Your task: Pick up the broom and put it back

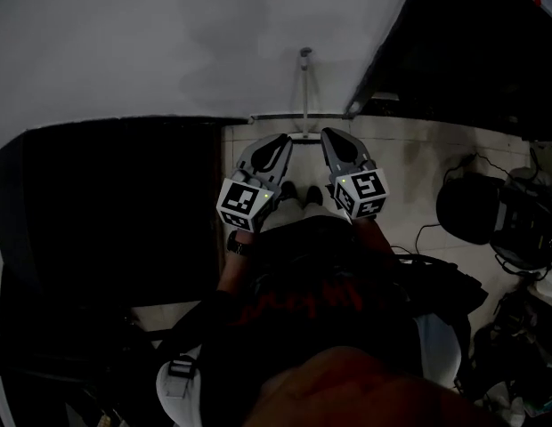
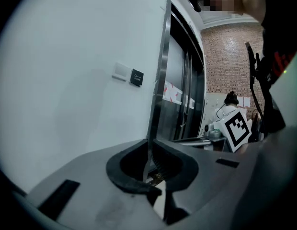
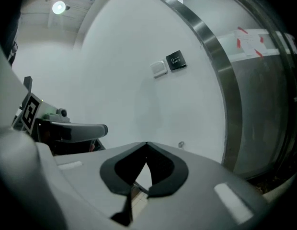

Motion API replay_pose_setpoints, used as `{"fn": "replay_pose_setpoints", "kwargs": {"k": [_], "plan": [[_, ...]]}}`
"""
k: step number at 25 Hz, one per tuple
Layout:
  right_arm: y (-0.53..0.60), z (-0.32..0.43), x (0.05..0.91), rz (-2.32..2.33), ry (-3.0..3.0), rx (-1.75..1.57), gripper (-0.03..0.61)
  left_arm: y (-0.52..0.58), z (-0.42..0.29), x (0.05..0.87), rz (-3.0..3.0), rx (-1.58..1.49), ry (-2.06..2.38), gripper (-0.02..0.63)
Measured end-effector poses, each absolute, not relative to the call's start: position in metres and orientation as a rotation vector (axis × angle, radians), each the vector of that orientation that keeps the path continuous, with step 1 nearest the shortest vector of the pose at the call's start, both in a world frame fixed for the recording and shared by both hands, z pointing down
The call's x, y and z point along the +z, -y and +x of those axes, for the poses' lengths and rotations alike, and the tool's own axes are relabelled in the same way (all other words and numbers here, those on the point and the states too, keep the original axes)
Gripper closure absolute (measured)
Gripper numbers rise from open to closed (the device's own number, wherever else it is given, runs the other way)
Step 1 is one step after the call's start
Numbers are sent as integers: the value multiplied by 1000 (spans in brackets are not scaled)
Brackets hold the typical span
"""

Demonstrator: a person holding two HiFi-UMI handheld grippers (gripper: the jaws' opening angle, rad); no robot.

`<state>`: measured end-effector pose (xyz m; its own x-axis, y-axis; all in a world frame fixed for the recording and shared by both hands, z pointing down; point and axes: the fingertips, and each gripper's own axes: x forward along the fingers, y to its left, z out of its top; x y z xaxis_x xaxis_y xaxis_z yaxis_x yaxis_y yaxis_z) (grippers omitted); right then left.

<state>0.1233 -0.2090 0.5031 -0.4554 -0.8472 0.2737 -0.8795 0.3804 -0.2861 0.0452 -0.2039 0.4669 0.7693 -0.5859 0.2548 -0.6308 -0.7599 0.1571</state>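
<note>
A thin pale pole (image 1: 304, 92), which looks like the broom's handle, stands upright against the white wall (image 1: 169, 43) just ahead. Its lower end is hidden between my two grippers. The left gripper (image 1: 283, 140) and the right gripper (image 1: 329, 135) sit side by side in front of my body, pointing at the wall on either side of the pole. Neither touches it. In the left gripper view the jaws (image 2: 148, 142) meet at the tips with nothing between them. In the right gripper view the jaws (image 3: 146, 143) are also shut and empty.
A large dark panel (image 1: 116, 203) fills the left. A dark glass door with a metal frame (image 2: 160, 71) runs along the right. A white switch (image 2: 121, 71) and a black plate (image 2: 136, 77) sit on the wall. Black gear and cables (image 1: 472, 207) lie on the tiled floor at right.
</note>
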Motion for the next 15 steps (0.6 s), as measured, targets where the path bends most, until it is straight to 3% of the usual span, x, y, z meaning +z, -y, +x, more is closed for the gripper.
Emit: {"fn": "replay_pose_setpoints", "kwargs": {"k": [6,9,11,15], "plan": [[238,99,524,1528,2525,624,577,218,-8,466,2684,300,1076,580],[259,90,573,1492,2454,662,571,223,-27,472,2652,300,1113,580],[273,86,627,1416,2378,747,457,222,-30,476,2639,308,1109,580],[307,92,719,1307,2212,815,446,216,-41,482,2621,338,1119,580]]}}
